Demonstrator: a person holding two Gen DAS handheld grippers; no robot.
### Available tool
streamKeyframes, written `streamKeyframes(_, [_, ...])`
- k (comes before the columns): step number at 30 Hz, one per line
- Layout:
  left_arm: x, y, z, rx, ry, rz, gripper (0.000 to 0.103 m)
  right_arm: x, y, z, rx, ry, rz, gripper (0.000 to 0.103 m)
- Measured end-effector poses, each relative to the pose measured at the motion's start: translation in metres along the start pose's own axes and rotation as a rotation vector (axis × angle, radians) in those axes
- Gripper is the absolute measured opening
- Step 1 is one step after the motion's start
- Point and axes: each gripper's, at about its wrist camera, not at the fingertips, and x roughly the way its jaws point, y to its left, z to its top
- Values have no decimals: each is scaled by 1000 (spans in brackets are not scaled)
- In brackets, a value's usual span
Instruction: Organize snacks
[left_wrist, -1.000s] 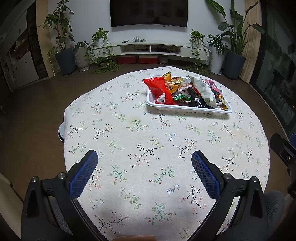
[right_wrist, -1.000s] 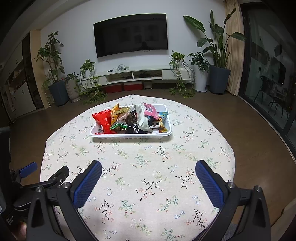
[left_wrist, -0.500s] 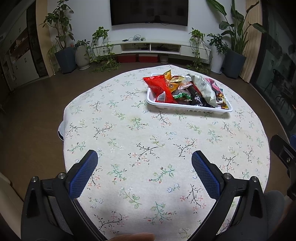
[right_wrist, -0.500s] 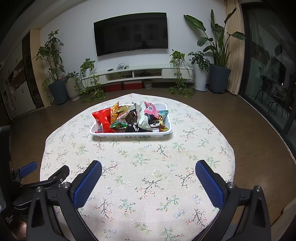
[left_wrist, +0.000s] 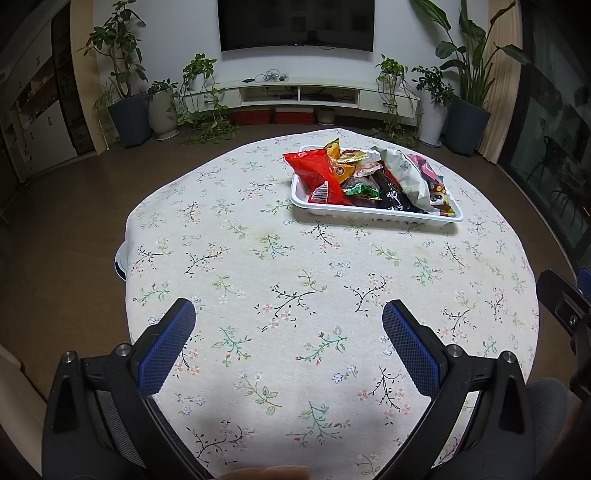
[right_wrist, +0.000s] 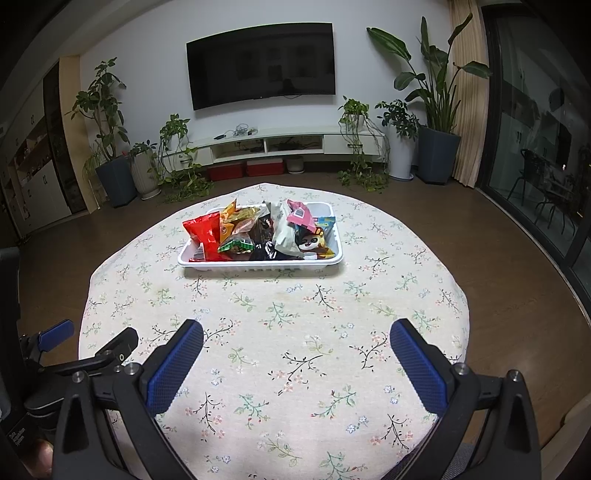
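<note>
A white tray (left_wrist: 373, 215) (right_wrist: 258, 264) stands at the far side of the round table, piled with snack bags: a red bag (left_wrist: 317, 173) (right_wrist: 205, 232) at its left end, a pale bag (left_wrist: 404, 175) (right_wrist: 282, 229) and a pink one (right_wrist: 300, 215) toward the right. My left gripper (left_wrist: 290, 332) is open and empty over the near table, well short of the tray. My right gripper (right_wrist: 295, 347) is open and empty, also near the front edge. The left gripper shows at the lower left of the right wrist view (right_wrist: 92, 347).
The table carries a floral cloth (left_wrist: 295, 280) (right_wrist: 280, 317). Beyond it are a TV (right_wrist: 260, 62), a low white console (right_wrist: 273, 144) and potted plants (right_wrist: 436, 107). Glass doors (right_wrist: 535, 155) are on the right, brown floor all around.
Both views have tilted slightly downward or drawn back a little; the tray sits a bit lower in each frame. Both grippers stay open and empty.
</note>
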Motion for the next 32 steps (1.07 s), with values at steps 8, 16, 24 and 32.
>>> streamKeyframes(8, [0,-1,0,11,-7,-4,103,-1,0,0,0,1,0,103])
streamKeyframes(16, [1,-2,0,23,-1,-10,103,-1,0,-1,-1,3,1,103])
streamKeyframes(24, [3,-2,0,20,7,-15,103,-1,0,0,-1,4,1,103])
streamKeyframes(32, [4,-3,-1,38,-3,-20,103,-2,0,-1,-1,5,0,103])
